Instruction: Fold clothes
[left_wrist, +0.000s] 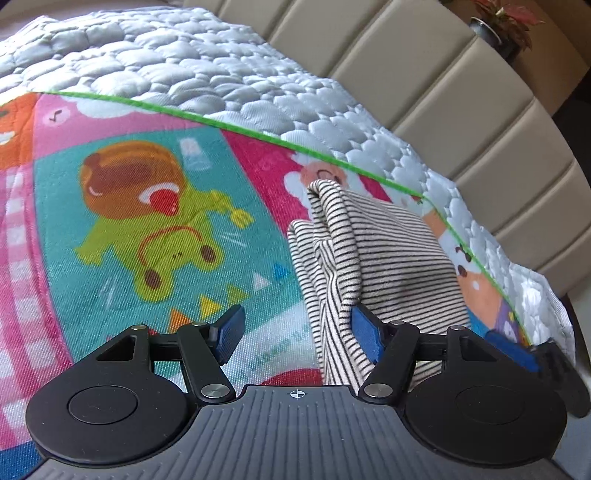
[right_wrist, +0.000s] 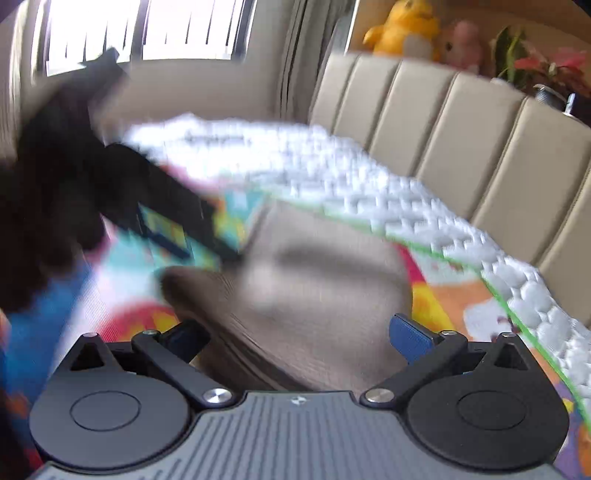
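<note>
looking along the left gripper (left_wrist: 295, 328), its jaws stand partly apart with the striped garment (left_wrist: 354, 251) bunched just ahead, brushing the right pad, apparently let go on the colourful mat (left_wrist: 147, 221). from the right gripper (right_wrist: 299, 339), blurred, jaws spread wide around the garment (right_wrist: 314, 280) without pinching, likely seeking a fresh edge.

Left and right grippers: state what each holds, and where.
Nothing is held. Left gripper stands open beside the black-and-white striped knit garment; right gripper stands open over it.

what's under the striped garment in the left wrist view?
The striped garment lies bunched on the cartoon-print mat, which rests on a quilted grey cover. The mat's print runs beneath it; anything else under the folds is hidden.
</note>
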